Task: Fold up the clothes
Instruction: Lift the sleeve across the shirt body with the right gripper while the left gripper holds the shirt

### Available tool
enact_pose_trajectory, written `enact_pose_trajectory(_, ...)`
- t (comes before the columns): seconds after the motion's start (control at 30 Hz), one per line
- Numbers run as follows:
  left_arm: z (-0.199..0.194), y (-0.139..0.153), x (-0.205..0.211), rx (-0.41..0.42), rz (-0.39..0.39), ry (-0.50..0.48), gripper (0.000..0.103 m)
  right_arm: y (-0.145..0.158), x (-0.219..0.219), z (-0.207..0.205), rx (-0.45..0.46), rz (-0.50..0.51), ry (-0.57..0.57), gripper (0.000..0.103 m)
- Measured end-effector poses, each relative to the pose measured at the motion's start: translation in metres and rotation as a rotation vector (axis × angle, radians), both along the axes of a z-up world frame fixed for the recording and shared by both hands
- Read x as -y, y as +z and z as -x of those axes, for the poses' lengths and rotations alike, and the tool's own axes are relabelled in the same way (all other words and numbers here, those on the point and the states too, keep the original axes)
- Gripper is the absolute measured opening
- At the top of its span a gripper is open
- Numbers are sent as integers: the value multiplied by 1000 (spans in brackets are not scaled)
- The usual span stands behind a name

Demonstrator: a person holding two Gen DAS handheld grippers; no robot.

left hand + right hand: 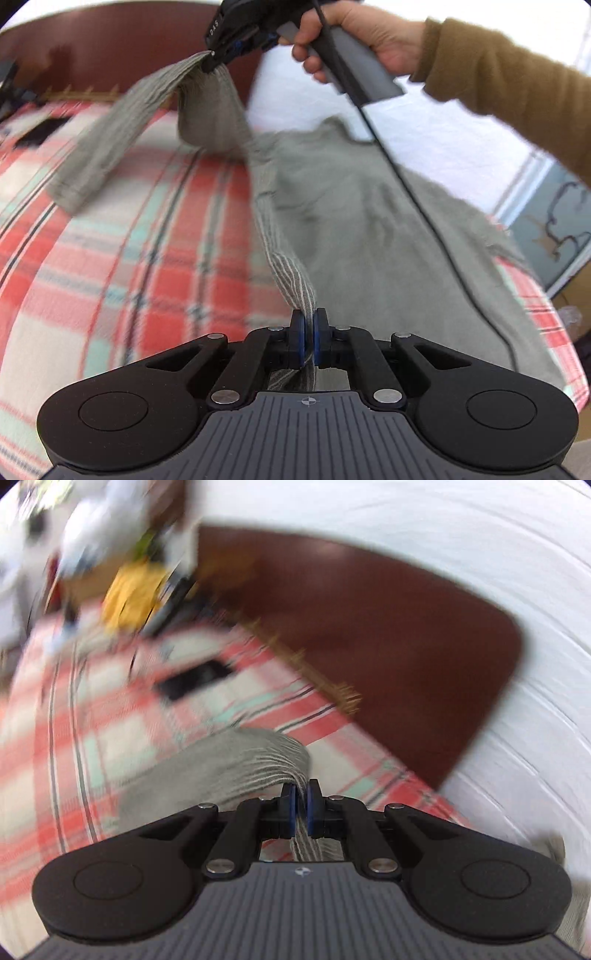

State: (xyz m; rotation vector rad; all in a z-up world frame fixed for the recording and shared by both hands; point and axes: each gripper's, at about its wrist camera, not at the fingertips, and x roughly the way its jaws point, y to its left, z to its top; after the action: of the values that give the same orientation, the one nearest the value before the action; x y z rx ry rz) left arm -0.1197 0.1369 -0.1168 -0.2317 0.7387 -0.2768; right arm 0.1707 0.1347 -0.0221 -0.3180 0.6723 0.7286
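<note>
A grey-green striped garment (354,221) lies spread over a bed with a red, white and mint plaid blanket (122,258). My left gripper (309,328) is shut on the garment's striped edge near the camera. My right gripper (212,61), held by a hand in a brown sleeve, is shut on another part of the garment and lifts it above the bed, so a sleeve (92,162) hangs down. In the right wrist view the right gripper (301,801) pinches the striped cloth (236,771) between its pads.
A dark brown headboard (369,638) stands behind the bed against a white wall (498,554). A black flat object (192,681) lies on the blanket. Blurred yellow and white clutter (129,590) sits past the bed's far corner. A black cable (406,184) hangs across the garment.
</note>
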Motion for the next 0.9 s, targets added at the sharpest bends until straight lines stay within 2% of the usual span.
enact_pose_trajectory(0.1,-10,11,29,41,-17,-71,0,19,59,-11,-16,-125,-112,6)
enact_pose_trajectory(0.2,-17,11,59,47,-54,-139,0,23,126,-11,-45,-259,-219,6)
enact_pose_trajectory(0.3,-25,4,84,26,-77,-199,0,10,192,-1,-76,-375,-320,6)
enact_pose_trajectory(0.4,-29,-8,100,-11,-120,-228,1,-14,248,10,-101,-446,-411,6)
enact_pose_trajectory(0.6,-32,-24,115,-66,-179,-241,6,-74,327,21,-189,-536,-613,6)
enact_pose_trajectory(0.63,-32,-26,116,-73,-184,-241,10,-83,335,23,-201,-541,-640,6)
enact_pose_trajectory(0.7,-33,-30,118,-91,-185,-251,26,-101,346,24,-228,-523,-686,6)
enact_pose_trajectory(0.83,-32,-36,123,-118,-194,-263,39,-129,353,27,-320,-451,-727,10)
enact_pose_trajectory(0.87,-30,-36,124,-118,-200,-262,41,-131,355,30,-324,-452,-729,13)
enact_pose_trajectory(0.9,-28,-35,123,-115,-202,-257,43,-133,357,34,-329,-453,-730,22)
